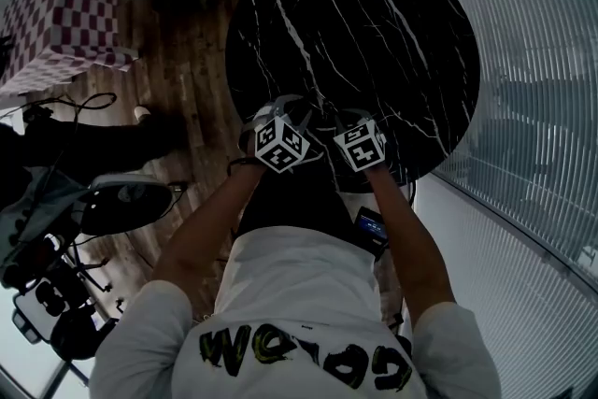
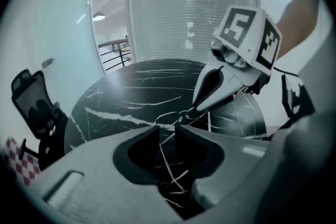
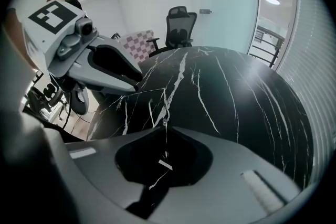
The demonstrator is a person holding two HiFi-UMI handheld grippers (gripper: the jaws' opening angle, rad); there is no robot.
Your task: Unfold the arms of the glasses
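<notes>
Thin wire-rimmed glasses [image 2: 169,119] hang just above the round black marble table [image 1: 374,33], near its front edge. My right gripper [image 3: 163,126] is shut on them; in the right gripper view a fine wire [image 3: 160,97] of the frame rises out of its closed jaws. In the left gripper view its tips [image 2: 185,114] pinch the frame's right end. My left gripper [image 2: 167,132] stands open just short of the glasses, with only tabletop showing in the gap. Its tip [image 3: 139,83] shows near the frame's left end. The lenses and arms are too faint to make out.
A black office chair [image 3: 178,23] and a red-checked box [image 1: 65,5] stand beyond the table's far-left side. A glass wall with blinds [image 1: 533,61] runs along the right. Camera gear and cables [image 1: 56,276] lie on the wooden floor at the left.
</notes>
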